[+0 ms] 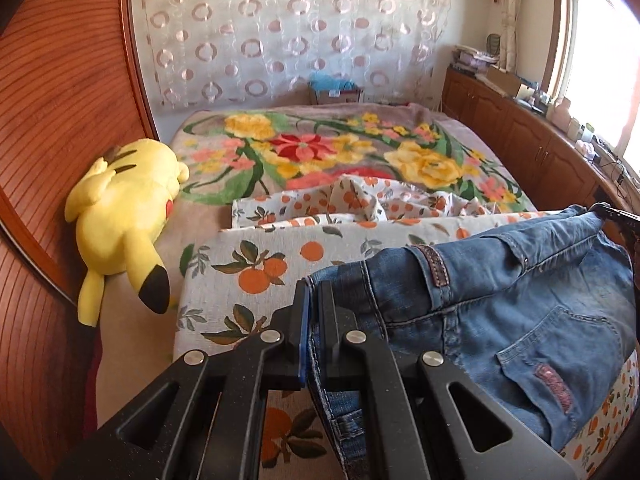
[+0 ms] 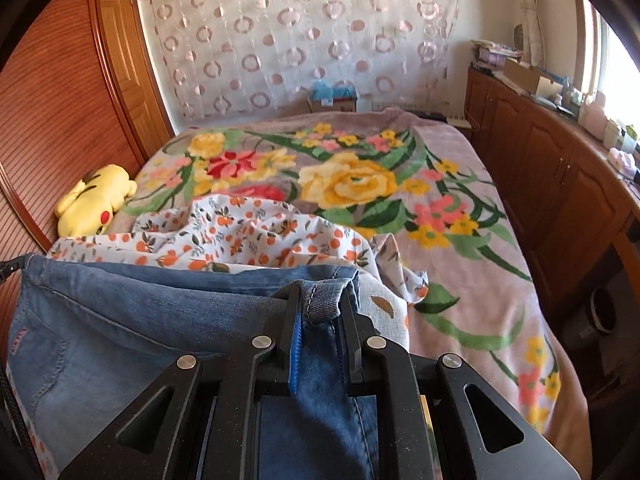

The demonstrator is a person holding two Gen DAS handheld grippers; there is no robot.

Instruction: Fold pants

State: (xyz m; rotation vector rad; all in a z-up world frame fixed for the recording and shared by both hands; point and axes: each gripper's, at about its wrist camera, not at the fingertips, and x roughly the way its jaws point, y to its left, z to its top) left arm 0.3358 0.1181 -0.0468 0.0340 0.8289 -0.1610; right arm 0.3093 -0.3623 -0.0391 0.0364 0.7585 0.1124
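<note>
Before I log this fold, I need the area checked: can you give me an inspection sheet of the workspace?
Surface: bed with floral blanket, orange-print sheet over its near part.
Job's things: blue jeans held at two points, hem at the right, waist end at the left.
Clutter: yellow plush toy at the bed's left edge.
Grippers: left tool shut on jeans; right tool shut on jeans.
Cables: thin wires on the cabinet top by the window.
Surroundings: wooden cabinets, patterned curtain, wooden wardrobe.
</note>
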